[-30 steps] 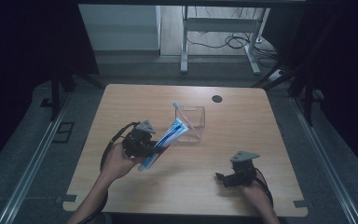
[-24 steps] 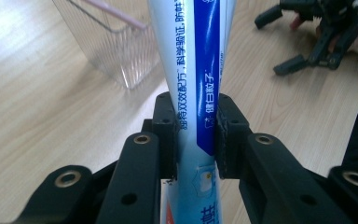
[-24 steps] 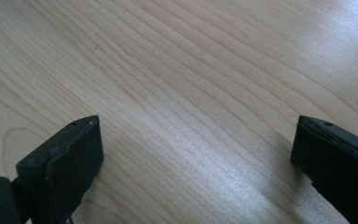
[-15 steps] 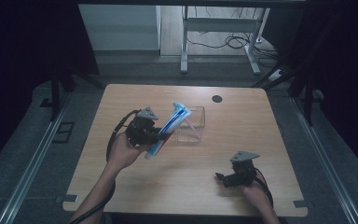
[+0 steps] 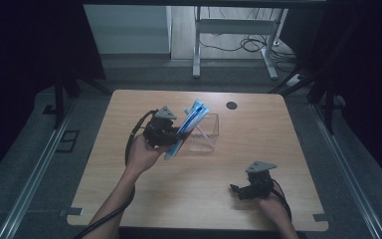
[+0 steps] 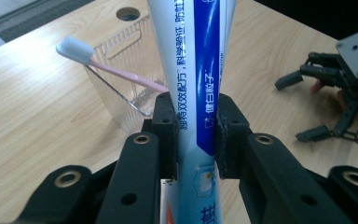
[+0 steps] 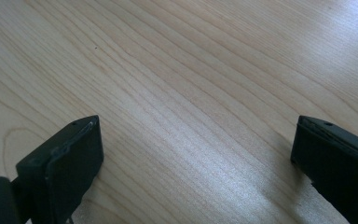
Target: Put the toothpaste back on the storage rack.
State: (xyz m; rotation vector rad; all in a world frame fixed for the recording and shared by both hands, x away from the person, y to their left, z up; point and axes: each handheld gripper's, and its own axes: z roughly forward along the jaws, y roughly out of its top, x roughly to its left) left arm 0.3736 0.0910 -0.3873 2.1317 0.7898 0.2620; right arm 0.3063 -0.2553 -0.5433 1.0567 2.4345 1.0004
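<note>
here a blue-and-white toothpaste tube was pinched between the jaws of the left gripper, held tilted beside the clear cup where a pink toothbrush leaned; the right gripper was spread wide over the wooden table.

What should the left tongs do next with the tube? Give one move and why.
Probably carry the tube over the clear cup and tip it upright. The left tongs clamp it mid-body, tilted, beside the cup, where a toothbrush already stands.
</note>
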